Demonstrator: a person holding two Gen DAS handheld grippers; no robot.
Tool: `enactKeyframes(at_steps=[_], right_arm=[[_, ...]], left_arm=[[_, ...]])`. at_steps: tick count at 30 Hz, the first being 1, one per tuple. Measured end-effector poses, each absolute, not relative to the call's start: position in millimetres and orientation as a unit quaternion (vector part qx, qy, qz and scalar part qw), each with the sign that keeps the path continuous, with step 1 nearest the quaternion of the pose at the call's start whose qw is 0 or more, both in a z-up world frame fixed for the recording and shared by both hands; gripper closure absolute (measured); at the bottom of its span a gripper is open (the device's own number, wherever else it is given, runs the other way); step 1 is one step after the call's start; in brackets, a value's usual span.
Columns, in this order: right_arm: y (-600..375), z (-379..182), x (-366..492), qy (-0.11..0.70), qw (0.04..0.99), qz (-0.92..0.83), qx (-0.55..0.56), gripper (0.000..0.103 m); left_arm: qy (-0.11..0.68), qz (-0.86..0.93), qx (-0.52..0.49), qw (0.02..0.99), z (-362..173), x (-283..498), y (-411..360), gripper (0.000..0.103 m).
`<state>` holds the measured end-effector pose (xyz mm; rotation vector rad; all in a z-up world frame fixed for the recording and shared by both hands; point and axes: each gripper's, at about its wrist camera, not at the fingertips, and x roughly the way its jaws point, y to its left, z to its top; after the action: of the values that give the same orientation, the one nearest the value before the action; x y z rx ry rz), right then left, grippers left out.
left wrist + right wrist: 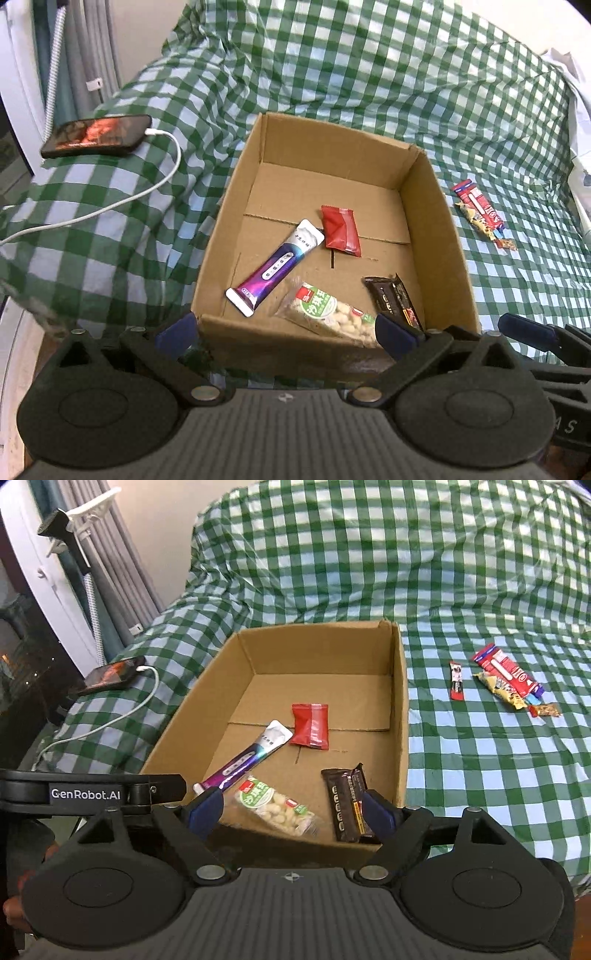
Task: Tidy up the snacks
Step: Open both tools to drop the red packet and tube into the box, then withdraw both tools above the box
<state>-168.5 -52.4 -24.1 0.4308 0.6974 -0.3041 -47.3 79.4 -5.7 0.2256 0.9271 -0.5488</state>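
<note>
An open cardboard box (436,221) (400,709) sits on a green checked cloth. Inside lie a purple-and-white stick pack (275,267) (243,758), a red pouch (340,229) (310,725), a clear bag of nuts with a green label (325,314) (275,806) and a dark chocolate bar (393,299) (345,801). More snacks lie on the cloth right of the box: a red-and-blue pack over a yellow bar (480,210) (506,681) and a small red stick (457,681). My left gripper (284,334) and right gripper (291,810) are both open and empty, at the box's near wall.
A phone (98,134) (110,674) with a white charging cable (110,206) lies on the cloth left of the box. The cloth rises in folds behind the box. Curtains and a lamp stand at the far left. The left gripper's body (92,794) shows beside the right one.
</note>
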Motion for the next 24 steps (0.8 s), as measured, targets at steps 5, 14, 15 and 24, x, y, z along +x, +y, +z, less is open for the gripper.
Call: enactKeyframes(at_steps=[5,14,15,24], right_arm=[[-43,-15,-194,0.323,0.914,-0.145,0.199,0.019],[-27,3,-222,0.293,0.927,-0.144,0.184,0.014],[-25,4,-224,0.29,0.928,-0.143,0.183,0.013],[-12,13,-238,0.272,0.937,-0.137,0.171,0.008]], left_arm=[[0.424,-0.264,0.102,0.86,7,-70,92,0.0],[0.402,-0.262,0.094,0.872,19,-101,113,0.0],[0.401,-0.262,0.093,0.873,20,-104,114,0.0],[0.386,-0.262,0.089,0.88,32,-116,124,0.0]])
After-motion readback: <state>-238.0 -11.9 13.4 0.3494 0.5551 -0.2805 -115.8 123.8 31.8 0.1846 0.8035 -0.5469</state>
